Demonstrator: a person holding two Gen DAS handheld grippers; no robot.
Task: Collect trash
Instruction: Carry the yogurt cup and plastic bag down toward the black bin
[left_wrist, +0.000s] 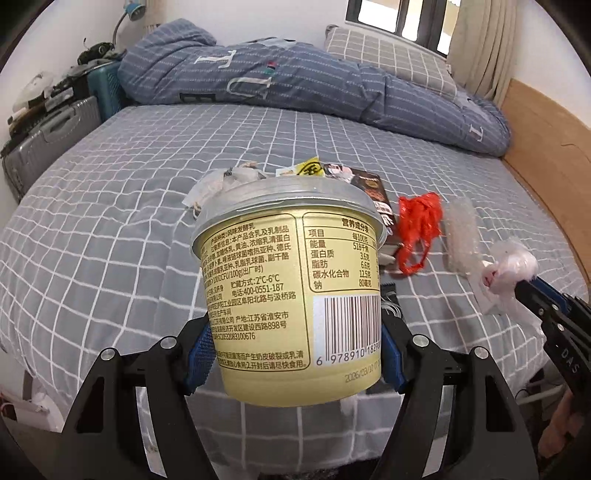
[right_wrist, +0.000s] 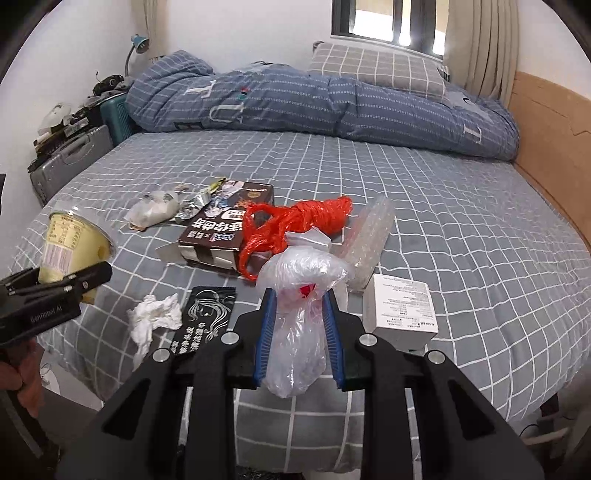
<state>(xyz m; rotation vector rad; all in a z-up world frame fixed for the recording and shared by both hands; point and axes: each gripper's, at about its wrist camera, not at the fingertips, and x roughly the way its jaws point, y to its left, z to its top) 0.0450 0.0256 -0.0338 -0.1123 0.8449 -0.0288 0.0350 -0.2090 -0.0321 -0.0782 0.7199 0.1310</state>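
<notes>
Left wrist: left gripper (left_wrist: 297, 352) clamped on one yellow yogurt cup (left_wrist: 291, 291), lifted above the grey checked bed (left_wrist: 110, 229); cup blocks most of the litter behind, showing one red plastic bag (left_wrist: 419, 229), one bubble-wrap strip (left_wrist: 461, 236)

Right wrist: right gripper (right_wrist: 299, 343) pinching one clear plastic bag (right_wrist: 299, 295), raised over bed; beyond it one brown box (right_wrist: 229, 229), one white box (right_wrist: 400, 312), one black wrapper (right_wrist: 205, 317), one crumpled tissue (right_wrist: 153, 317); blue quilt (right_wrist: 314, 103) at far end

Both wrist cameras sit at the bed's (left_wrist: 110, 206) near edge, angled down toward the pillow end. The left view is filled close up by a yogurt cup (left_wrist: 291, 288); both share the red bag (right_wrist: 295, 225) mid-bed.
</notes>
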